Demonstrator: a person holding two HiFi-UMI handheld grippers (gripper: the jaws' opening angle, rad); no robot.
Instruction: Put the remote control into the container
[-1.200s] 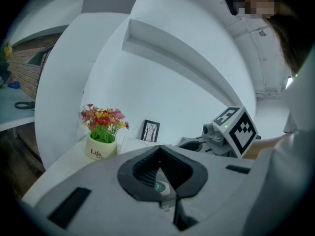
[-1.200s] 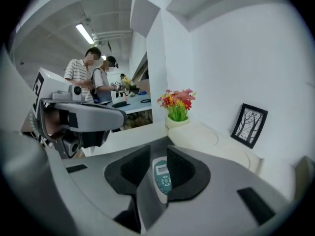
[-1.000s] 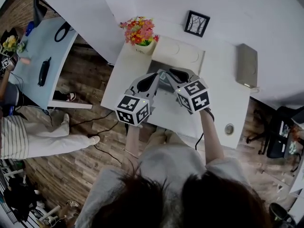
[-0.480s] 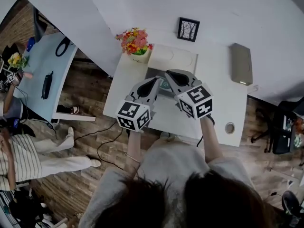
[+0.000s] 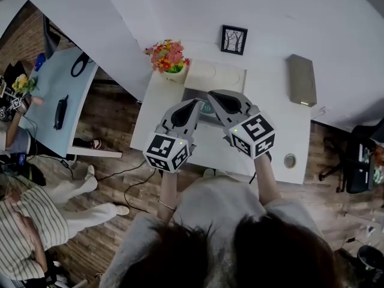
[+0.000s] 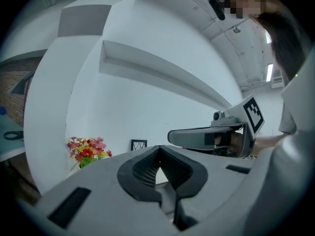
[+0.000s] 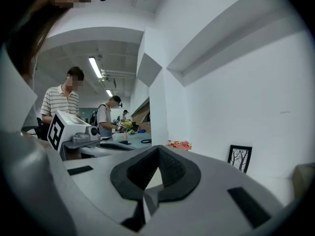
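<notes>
— Head view first: where is the remote (image 5: 206, 107)?
— Only a teal bit that seems to be it shows, lying in the gray container (image 5: 189, 93) on the white table (image 5: 282, 131), between the two tool tips. The rest is hidden.
— And the left gripper (image 5: 193, 105)?
— Its jaws are pressed together with nothing between them. Its own view looks level at the wall, with the flowers (image 6: 87, 150) off to the left.
— What about the right gripper (image 5: 214, 96)?
— It's closed tight too, and empty. Both are held side by side over the container. I can't tell whether either touches it.
</notes>
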